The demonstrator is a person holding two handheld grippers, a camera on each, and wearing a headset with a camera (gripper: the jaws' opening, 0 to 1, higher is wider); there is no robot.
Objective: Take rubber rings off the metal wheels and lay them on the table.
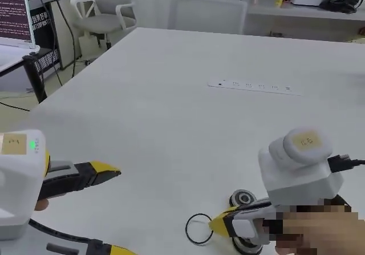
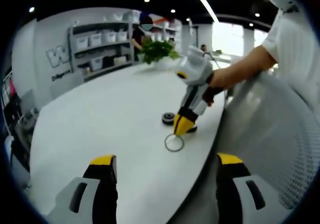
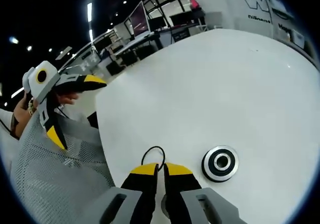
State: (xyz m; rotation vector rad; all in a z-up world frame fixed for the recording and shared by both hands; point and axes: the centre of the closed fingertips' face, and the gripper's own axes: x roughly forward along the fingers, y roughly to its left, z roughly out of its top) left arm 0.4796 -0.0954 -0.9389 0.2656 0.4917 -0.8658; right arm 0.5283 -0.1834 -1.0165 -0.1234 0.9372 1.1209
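Right tool (image 3: pixel 155 170) clenched; left tool (image 2: pixel 162 160) released, jaws wide apart.
Thin black rubber ring (image 1: pixel 186 230) lies flat on the white surface (image 3: pixel 225 83) just beside the round black-and-silver metal wheel (image 3: pixel 220 163), its edge meeting the right tool's yellow tips; whether they pinch it cannot be told. Left tool hovers well apart from that wheel.

Left gripper (image 1: pixel 120 210) and right gripper (image 1: pixel 215 224): white box housings, black fingers (image 1: pixel 85 175) with yellow tips. Tan paper label (image 1: pixel 308 140) atop each housing. Green lamp (image 1: pixel 33 146) lit on the left housing. Black cable (image 1: pixel 345 162) plugged into the right housing. Person wears a white short sleeve (image 2: pixel 295 38).
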